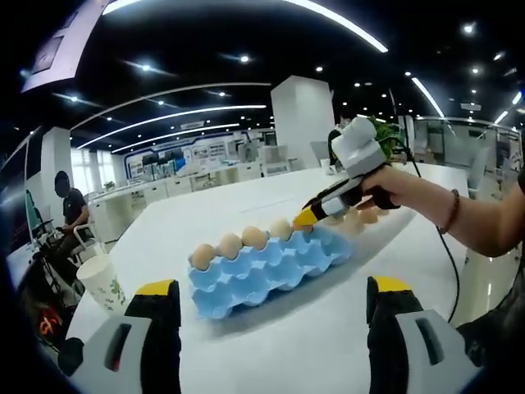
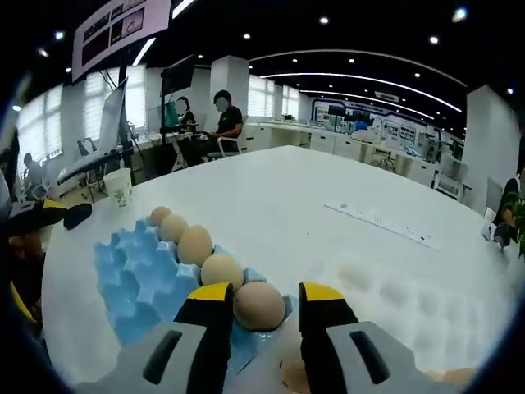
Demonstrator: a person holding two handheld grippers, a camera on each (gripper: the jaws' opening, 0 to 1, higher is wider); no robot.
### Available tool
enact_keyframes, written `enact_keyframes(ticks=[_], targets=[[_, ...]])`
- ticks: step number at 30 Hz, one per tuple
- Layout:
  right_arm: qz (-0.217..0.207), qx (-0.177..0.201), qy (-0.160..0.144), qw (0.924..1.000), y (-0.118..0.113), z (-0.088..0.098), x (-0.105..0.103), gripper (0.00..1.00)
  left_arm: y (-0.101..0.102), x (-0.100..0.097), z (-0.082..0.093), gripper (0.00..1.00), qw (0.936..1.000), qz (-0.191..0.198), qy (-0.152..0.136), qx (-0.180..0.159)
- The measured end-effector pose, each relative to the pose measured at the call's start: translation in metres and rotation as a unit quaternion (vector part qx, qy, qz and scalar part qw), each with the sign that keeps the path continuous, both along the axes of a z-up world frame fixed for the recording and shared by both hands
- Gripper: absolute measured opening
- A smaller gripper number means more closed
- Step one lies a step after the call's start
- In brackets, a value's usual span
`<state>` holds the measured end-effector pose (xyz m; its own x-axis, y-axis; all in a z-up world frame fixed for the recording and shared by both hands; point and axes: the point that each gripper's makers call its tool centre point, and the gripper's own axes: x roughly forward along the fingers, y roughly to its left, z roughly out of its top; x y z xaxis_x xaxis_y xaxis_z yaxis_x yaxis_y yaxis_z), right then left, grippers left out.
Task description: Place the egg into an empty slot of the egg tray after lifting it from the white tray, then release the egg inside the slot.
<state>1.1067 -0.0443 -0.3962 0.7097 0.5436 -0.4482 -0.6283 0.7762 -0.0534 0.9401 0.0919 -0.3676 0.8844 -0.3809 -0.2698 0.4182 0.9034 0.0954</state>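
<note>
Left gripper view: a paper cup [image 1: 104, 283] is seen at lower left on the white table [image 1: 328, 328], beside the left gripper [image 1: 273, 305], whose yellow-tipped jaws are spread wide at the bottom with nothing between them. The blue egg tray [image 1: 267, 267] sits at centre, with eggs lined along its far edge. At centre right the right gripper [image 1: 308, 217] is held by a hand [image 1: 385, 187] with its yellow tip down at the tray's far end.

Right gripper view: the cup [image 2: 120, 187] is seen at mid left, then the egg tray [image 2: 135, 271] at lower left with a row of eggs [image 2: 195, 244] running toward the bottom centre. The egg [image 2: 259, 304] sits between the right gripper's [image 2: 261, 297] jaws at the tray's near end; the left jaw touches it, a thin gap is seen at the right jaw, so a firm grip cannot be confirmed. The white tray cannot be made out clearly.
</note>
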Motion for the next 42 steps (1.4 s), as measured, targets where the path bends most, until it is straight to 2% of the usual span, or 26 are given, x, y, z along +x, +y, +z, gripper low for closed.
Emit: enact_keyframes(ticks=[6,11,15,19,27,34,42], targets=[[-0.015,0.014,-0.015,0.9997,-0.009,0.008,-0.006,0.43,-0.001,-0.001,0.002,0.99,1.0000,0.002,-0.003,-0.002],[-0.031,0.023,-0.014,0.9991,-0.019,0.007,-0.013,0.48,-0.003,-0.002,0.001,1.00,1.0000,-0.001,-0.003,-0.004],[-0.048,0.030,-0.013,0.9983,-0.030,0.006,-0.016,0.47,-0.004,-0.003,0.003,1.00,0.9999,-0.004,-0.009,-0.005],[-0.069,0.036,-0.016,0.9968,-0.040,0.007,-0.018,0.47,-0.006,-0.004,0.000,1.00,0.9999,-0.003,-0.009,0.008],[-0.095,0.045,-0.001,0.9945,-0.048,-0.001,-0.023,0.44,-0.009,-0.006,0.000,1.00,0.9999,-0.002,-0.010,0.013],[-0.103,0.031,0.012,0.9941,-0.051,-0.011,-0.023,0.37,-0.003,-0.008,-0.003,1.00,0.9997,0.013,-0.011,0.016],[-0.132,0.016,0.029,0.9908,-0.051,-0.016,-0.024,0.35,-0.005,-0.010,-0.002,1.00,0.9999,0.003,-0.015,0.003]])
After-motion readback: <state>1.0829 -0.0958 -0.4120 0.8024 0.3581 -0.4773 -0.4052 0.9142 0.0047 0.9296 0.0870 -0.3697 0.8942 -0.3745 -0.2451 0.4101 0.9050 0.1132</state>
